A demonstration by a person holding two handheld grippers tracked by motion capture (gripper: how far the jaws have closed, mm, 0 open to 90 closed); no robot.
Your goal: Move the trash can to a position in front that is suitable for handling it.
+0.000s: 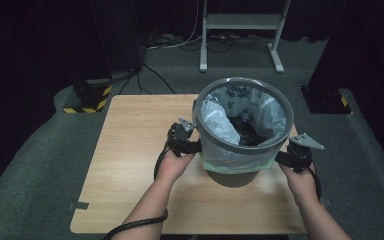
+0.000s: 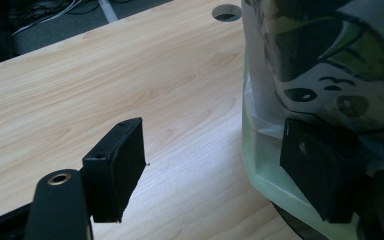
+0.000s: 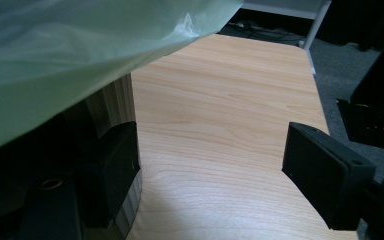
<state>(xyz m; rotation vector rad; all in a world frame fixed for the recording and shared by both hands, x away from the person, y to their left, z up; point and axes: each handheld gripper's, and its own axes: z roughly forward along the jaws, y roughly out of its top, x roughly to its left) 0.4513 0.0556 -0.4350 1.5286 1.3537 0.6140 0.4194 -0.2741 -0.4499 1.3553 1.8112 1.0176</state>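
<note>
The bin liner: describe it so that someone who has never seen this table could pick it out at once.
On the wooden table stands a grey round bin, between the left gripper and the right gripper. The bin liner is the thin pale-green plastic bag lining it, folded down over the outside below the rim. It is the one soft, see-through thing there.

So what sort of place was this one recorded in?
Probably a lab or studio set up for recording, not a home: a lone wooden table on grey carpet, dark curtains all round, loose cables on the floor, and a white equipment stand behind.
</note>
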